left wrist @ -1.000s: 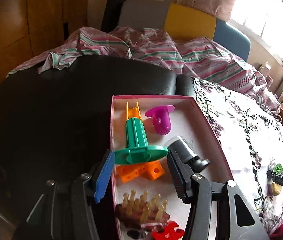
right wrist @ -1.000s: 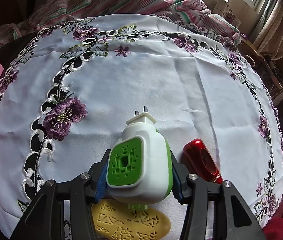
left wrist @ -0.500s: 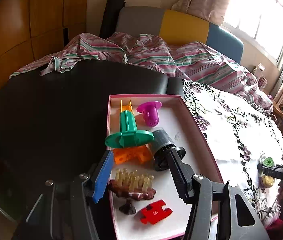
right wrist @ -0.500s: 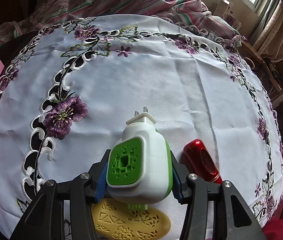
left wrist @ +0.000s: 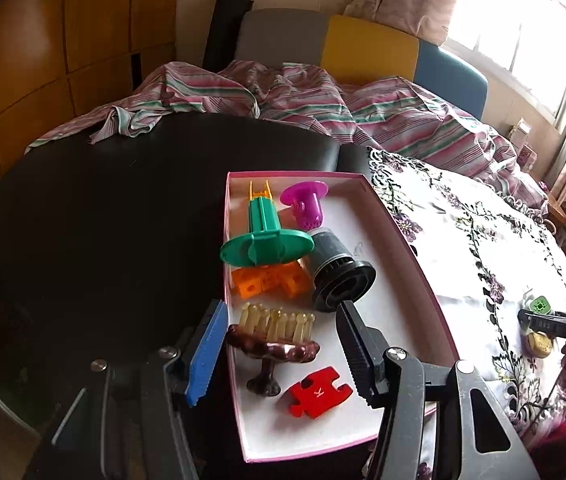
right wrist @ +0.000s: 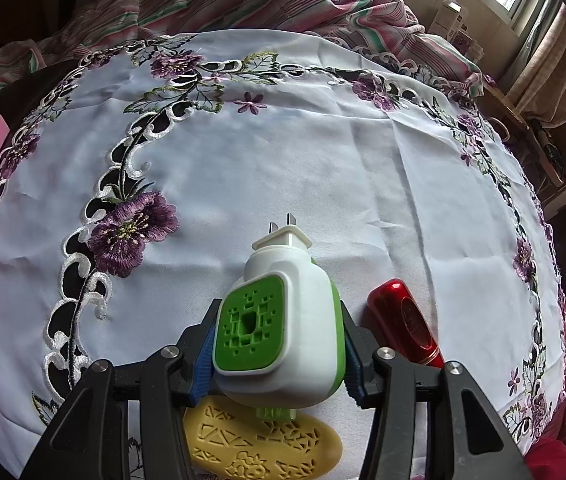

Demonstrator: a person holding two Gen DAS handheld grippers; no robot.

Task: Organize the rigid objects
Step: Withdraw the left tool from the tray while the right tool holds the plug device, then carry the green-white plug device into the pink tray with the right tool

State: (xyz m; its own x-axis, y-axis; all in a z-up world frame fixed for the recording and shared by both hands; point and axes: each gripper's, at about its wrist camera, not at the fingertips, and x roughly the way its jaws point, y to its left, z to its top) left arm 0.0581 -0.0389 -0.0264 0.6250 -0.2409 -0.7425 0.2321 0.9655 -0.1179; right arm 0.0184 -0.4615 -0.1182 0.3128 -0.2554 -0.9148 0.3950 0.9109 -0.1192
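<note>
Already in the shallow pink-rimmed box (left wrist: 411,240): green plastic spool (left wrist: 265,240), magenta strainer cup (left wrist: 306,204), black ribbed cylinder (left wrist: 341,276), orange blocks (left wrist: 269,280), brown bristled brush (left wrist: 275,334), red puzzle piece (left wrist: 317,392). Left gripper (left wrist: 279,354) hovering above, jaws apart, empty. Right gripper (right wrist: 279,356) clamped on white-and-green plug-in device (right wrist: 279,328) over embroidered cloth (right wrist: 283,152). Left to collect: yellow cut-out oval (right wrist: 263,444), glossy red capsule (right wrist: 405,322).

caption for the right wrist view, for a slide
Right gripper shut on a white-and-green plug-in device above the embroidered tablecloth, beside a red case.
</note>
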